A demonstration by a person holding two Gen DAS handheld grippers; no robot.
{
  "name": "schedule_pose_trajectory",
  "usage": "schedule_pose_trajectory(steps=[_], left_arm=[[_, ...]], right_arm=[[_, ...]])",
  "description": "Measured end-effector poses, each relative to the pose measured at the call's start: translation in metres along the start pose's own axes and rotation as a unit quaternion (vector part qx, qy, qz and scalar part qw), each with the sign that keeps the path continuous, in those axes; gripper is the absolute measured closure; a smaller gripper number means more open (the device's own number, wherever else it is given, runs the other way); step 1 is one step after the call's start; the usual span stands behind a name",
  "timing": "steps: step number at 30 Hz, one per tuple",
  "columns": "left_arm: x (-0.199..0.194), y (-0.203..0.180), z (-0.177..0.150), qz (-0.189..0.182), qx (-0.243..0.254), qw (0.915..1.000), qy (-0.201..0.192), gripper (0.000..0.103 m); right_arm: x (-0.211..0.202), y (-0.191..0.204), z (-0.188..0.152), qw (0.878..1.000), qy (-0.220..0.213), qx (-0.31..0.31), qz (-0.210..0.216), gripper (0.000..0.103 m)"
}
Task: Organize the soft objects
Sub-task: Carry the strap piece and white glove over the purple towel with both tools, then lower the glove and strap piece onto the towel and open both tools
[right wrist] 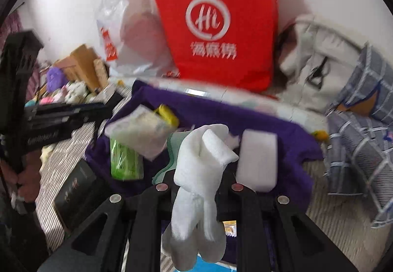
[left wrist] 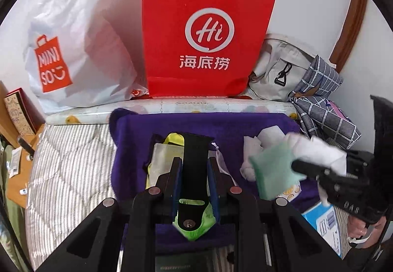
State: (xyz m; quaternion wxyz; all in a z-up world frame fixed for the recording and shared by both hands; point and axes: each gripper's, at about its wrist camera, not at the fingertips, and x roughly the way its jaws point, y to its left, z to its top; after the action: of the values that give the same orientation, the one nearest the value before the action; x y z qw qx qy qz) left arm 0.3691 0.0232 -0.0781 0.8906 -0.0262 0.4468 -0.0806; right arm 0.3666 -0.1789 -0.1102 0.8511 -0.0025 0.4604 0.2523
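Rubber, smooth and black, is what the left claw (left wrist: 194, 169) pinches: a flat watch-style strap (left wrist: 195, 173) with a slot and metal stud, running up the centre of the left view. Beneath it lie a crinkly lime-green packet (left wrist: 196, 225) and a pale woven pouch (left wrist: 163, 164) on a fuzzy purple towel (left wrist: 172, 124). The right claw (right wrist: 196, 188) is clamped on a white knitted sock (right wrist: 201, 173), which dangles limp down the middle of its view; a mint-green cloth (right wrist: 172, 146) and a white foam block (right wrist: 256, 159) rest on the towel behind. The towel covers a striped quilted bed (left wrist: 68, 161). At upper centre a stiff red paper bag (left wrist: 203, 31) stands against the white wall, a crumpled white plastic bag (left wrist: 81, 51) to its left, checked grey fabric (left wrist: 324, 110) at right.
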Motion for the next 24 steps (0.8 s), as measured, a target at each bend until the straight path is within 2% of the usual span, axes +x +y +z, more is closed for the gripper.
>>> schedule_pose_trajectory(steps=[5, 8, 14, 22, 24], left_arm=[[0.019, -0.005, 0.006, 0.001, 0.003, 1.0000, 0.008, 0.083], [0.029, -0.009, 0.007, -0.001, 0.009, 0.9999, 0.014, 0.083], [0.050, -0.016, 0.008, -0.010, 0.010, 0.9993, 0.034, 0.083], [0.061, -0.016, 0.007, -0.019, 0.001, 0.9983, 0.055, 0.081], [0.060, -0.015, 0.008, -0.015, 0.004, 0.9985, 0.052, 0.080]], right_arm=[[0.015, -0.013, -0.002, 0.999, 0.042, -0.014, 0.030, 0.086], [0.019, -0.014, -0.005, 0.998, 0.047, -0.022, 0.046, 0.086], [0.035, -0.019, -0.015, 0.995, 0.077, -0.020, 0.054, 0.085], [0.038, -0.021, -0.014, 0.996, 0.076, -0.024, 0.033, 0.076], [0.035, -0.018, -0.015, 0.997, 0.073, -0.036, 0.019, 0.066]])
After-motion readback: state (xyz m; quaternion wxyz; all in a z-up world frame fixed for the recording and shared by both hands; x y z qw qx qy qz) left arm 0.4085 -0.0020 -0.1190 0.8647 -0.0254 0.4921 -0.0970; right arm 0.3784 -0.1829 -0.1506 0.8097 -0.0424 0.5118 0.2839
